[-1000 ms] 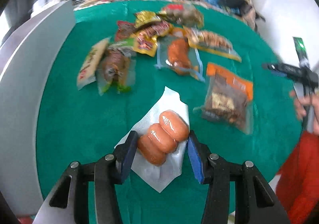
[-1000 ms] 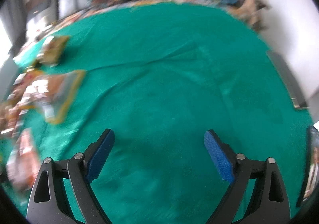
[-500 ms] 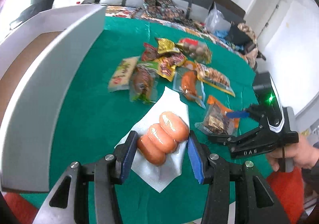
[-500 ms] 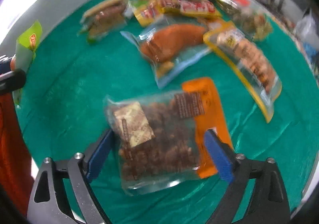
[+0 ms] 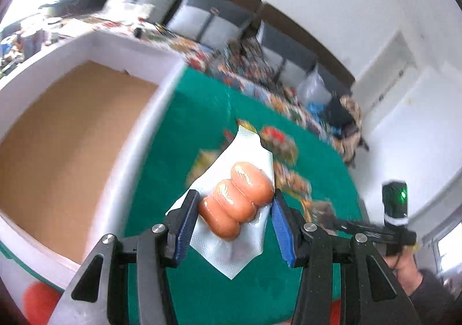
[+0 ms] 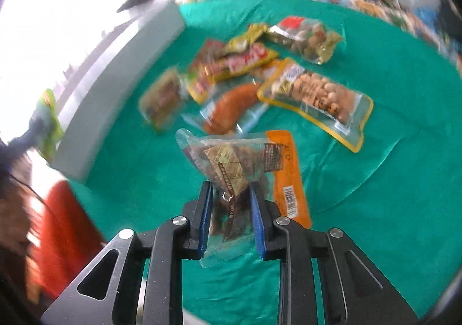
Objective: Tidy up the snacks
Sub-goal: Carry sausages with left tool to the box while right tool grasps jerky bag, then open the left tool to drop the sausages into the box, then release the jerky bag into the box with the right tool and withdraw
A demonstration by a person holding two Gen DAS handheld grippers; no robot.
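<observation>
Left wrist view: left gripper [image 5: 231,218], jaws part-closed, both blue pads clamped on a clear vacuum pack of three sausages [image 5: 236,203], held at centre above the green tablecloth [image 5: 179,151]. White box with brown floor [image 5: 66,134] at 9 o'clock. Blurred snack packets [image 5: 286,169] at 2 o'clock. Right hand [image 5: 404,267] at 4 o'clock.

Right wrist view: right gripper [image 6: 231,215], jaws narrowly shut, pinching a clear-and-orange pouch of dark snacks [image 6: 239,163] at centre. Peanut pack [image 6: 320,99] at 1 o'clock; orange sausage pack [image 6: 234,105] at 12.
</observation>
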